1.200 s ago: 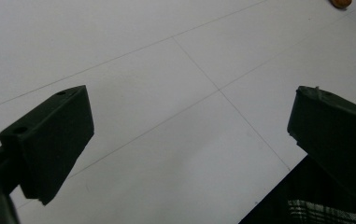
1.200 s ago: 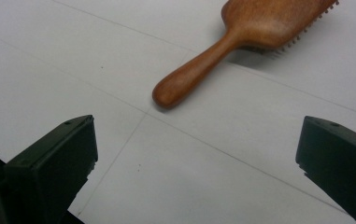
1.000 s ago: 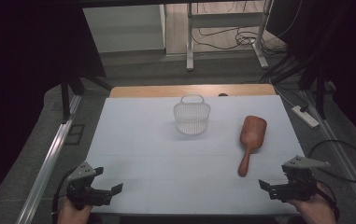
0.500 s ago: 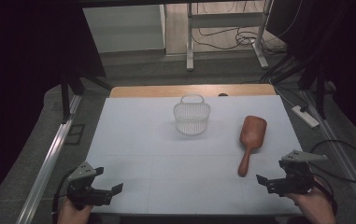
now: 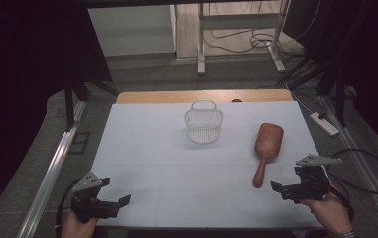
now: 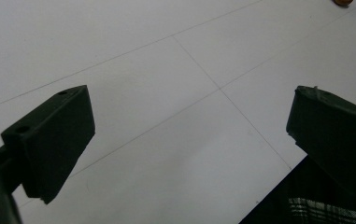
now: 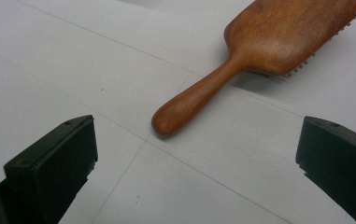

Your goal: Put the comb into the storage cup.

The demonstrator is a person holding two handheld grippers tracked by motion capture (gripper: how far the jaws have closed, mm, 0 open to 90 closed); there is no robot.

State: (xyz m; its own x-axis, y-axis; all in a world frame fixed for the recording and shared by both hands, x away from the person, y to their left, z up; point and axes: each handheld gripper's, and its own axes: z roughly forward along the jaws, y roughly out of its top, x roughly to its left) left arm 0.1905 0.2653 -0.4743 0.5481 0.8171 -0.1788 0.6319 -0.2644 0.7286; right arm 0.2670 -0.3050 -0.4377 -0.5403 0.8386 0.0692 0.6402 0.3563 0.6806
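Note:
A wooden hairbrush [image 5: 266, 148] lies bristles down on the white table at the right, its handle pointing toward me. In the right gripper view the hairbrush [image 7: 264, 56] has its handle end just ahead, between the wide-apart jaws. My right gripper [image 5: 281, 188] is open and hovers near the front right edge, a little right of the handle tip. A clear wire basket [image 5: 204, 125] with a small handle stands upright at the back middle. My left gripper [image 5: 119, 202] is open at the front left corner, over bare table [image 6: 175, 93].
The white table surface [image 5: 152, 163] has thin seam lines and a wooden strip [image 5: 176, 96] along its far edge. Metal rails [image 5: 52, 168] run along both sides. A white power strip [image 5: 324, 124] and cables lie on the floor to the right.
My right gripper has moved slightly left and toward the brush handle's tip. The left gripper, basket and hairbrush have stayed in place.

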